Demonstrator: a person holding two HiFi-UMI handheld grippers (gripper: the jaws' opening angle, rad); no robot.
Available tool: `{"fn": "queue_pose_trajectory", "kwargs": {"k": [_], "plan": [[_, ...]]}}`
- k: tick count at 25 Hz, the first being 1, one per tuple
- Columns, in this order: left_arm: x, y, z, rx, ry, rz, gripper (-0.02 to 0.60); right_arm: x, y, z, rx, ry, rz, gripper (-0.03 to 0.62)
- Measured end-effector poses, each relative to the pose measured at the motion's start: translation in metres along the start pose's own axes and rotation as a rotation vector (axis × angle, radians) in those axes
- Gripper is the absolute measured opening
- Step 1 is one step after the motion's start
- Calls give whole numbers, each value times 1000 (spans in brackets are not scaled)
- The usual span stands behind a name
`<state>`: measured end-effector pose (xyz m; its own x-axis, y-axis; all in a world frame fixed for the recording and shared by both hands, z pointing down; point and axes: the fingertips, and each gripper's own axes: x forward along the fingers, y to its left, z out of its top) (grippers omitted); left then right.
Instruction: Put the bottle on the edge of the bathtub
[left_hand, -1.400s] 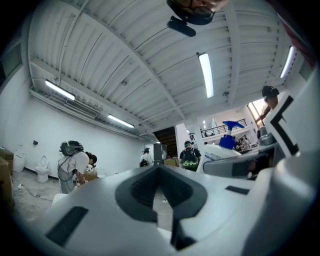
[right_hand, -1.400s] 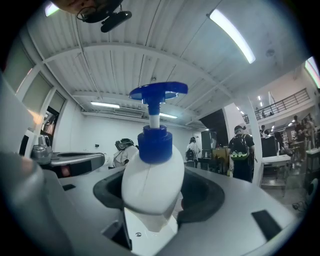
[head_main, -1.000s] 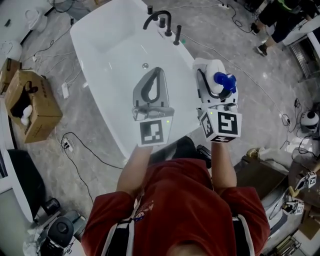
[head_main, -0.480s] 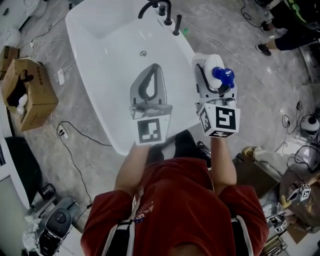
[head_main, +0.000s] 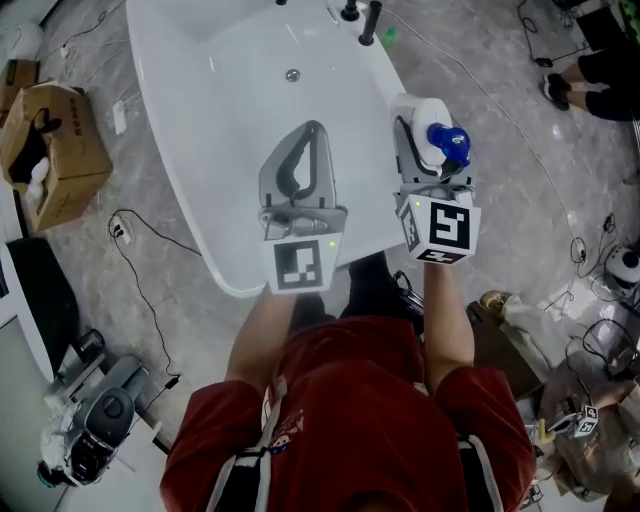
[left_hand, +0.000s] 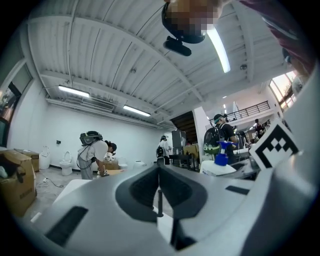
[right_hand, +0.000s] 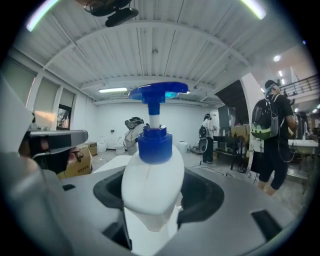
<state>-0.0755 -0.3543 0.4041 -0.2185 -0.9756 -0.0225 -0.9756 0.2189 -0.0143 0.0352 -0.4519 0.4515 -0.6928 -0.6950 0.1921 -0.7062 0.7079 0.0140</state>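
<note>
A white bottle with a blue pump top stands upright between the jaws of my right gripper, which is shut on its body. It hangs just outside the right rim of the white bathtub, above the grey floor. In the right gripper view the bottle fills the gap between both jaws. My left gripper hovers over the tub's basin, its jaws shut with nothing between them. The left gripper view shows the left gripper with its tips touching, and the bottle off to the right.
Black faucet fittings stand on the tub's far right rim. A cardboard box sits on the floor at the left, with cables and equipment near it. A person's legs show at the top right.
The tub and floor have slid up the head view while both grippers kept their places in it. The bottle stays in the right gripper.
</note>
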Motion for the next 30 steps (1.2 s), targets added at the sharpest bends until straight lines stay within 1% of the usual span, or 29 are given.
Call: {"fn": "queue_pose_trajectory", "kwargs": {"k": [2,4,7,12,16,26,30], "plan": [[3,0,-15,10,22,12,15,9,-4,-15,-16,15,11,275],[7,2,-29,16,34,26,15,21,-8,-29,-8,28,24,275],[15,2,-48,3,41,48,15,36,-16,-50,-5,50,32,275],[28,-4,-75,11,50,62,15,57,-30,-87,-1,83,41,275],[37,-10,-95,-3,57,78,15,77,-40,-118,-25,113,51,275],[51,-18,-136,-20,99,89,15,118,-58,-177,1,172,57,275],[54,-27,-155,-9,124,81,15,125,-66,-197,3,180,56,275]]}}
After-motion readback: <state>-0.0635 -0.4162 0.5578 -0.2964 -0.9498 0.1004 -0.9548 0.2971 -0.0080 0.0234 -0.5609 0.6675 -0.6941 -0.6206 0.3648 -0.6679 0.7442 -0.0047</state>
